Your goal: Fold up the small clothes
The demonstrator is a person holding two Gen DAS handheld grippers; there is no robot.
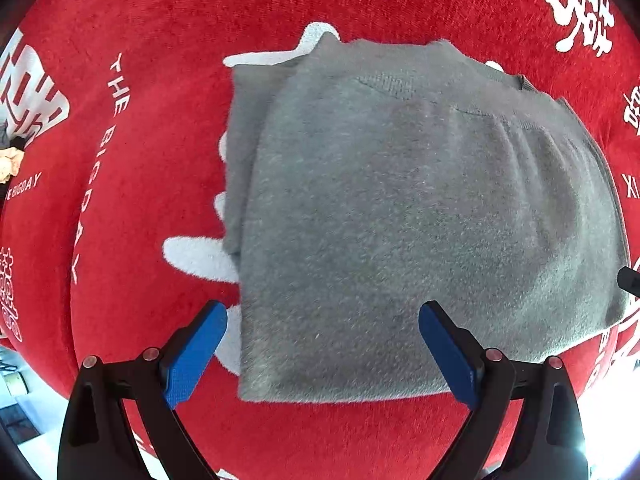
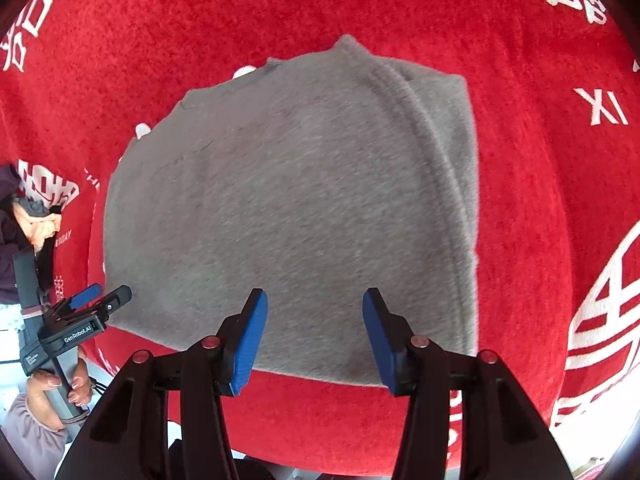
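Hovering both tongs over the grey sweater (image 1: 420, 216), which lies folded flat on the red blanket (image 1: 160, 80). My left gripper (image 1: 322, 344) hangs wide apart with nothing in it, straddling the near left corner. My right gripper (image 2: 315, 340) has its jaws apart too, over the near edge, gripping nothing (pads look clear of the knit). The bundle's long axis seems to run near to far, so I reckon the next fold takes that near edge away from me, both hands about equally close
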